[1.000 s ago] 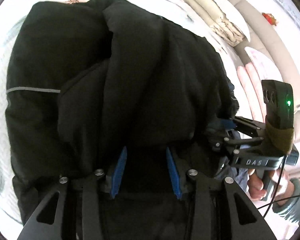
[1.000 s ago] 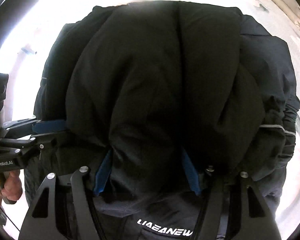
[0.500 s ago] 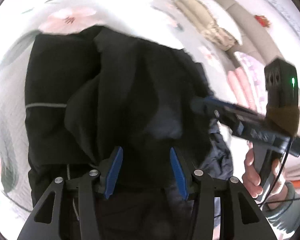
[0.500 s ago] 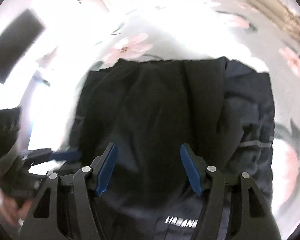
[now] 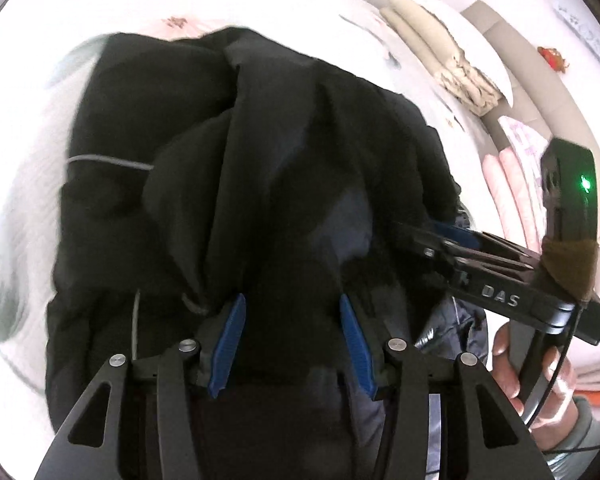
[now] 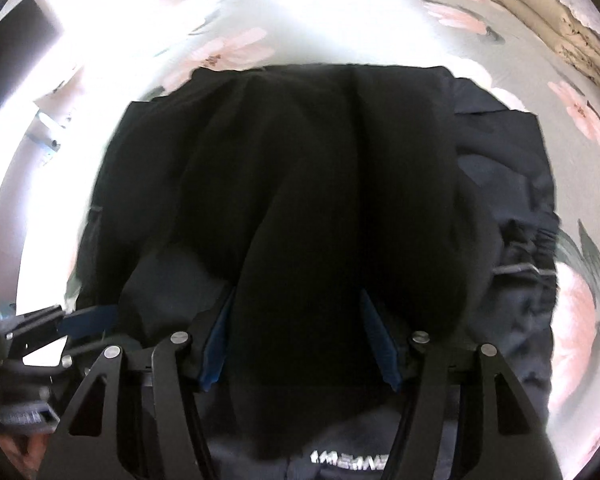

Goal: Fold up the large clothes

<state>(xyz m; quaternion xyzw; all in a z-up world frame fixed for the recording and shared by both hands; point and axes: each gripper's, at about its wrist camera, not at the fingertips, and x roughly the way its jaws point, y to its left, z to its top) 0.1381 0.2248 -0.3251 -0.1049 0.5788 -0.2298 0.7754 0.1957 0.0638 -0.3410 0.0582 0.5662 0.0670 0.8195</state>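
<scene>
Both claws grip thick folds of the black jacket (image 6: 340, 184), left claw (image 5: 292, 336) and right claw (image 6: 300, 336) part-open, bed (image 6: 500, 32) beyond.

The jacket (image 6: 340, 184) lies bunched on the bed (image 6: 380, 28), with pillows (image 5: 440, 52) behind it at the right.

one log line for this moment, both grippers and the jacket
stage: mid-fold | left gripper: shut on black jacket | right gripper: shut on black jacket | bed: under jacket
</scene>
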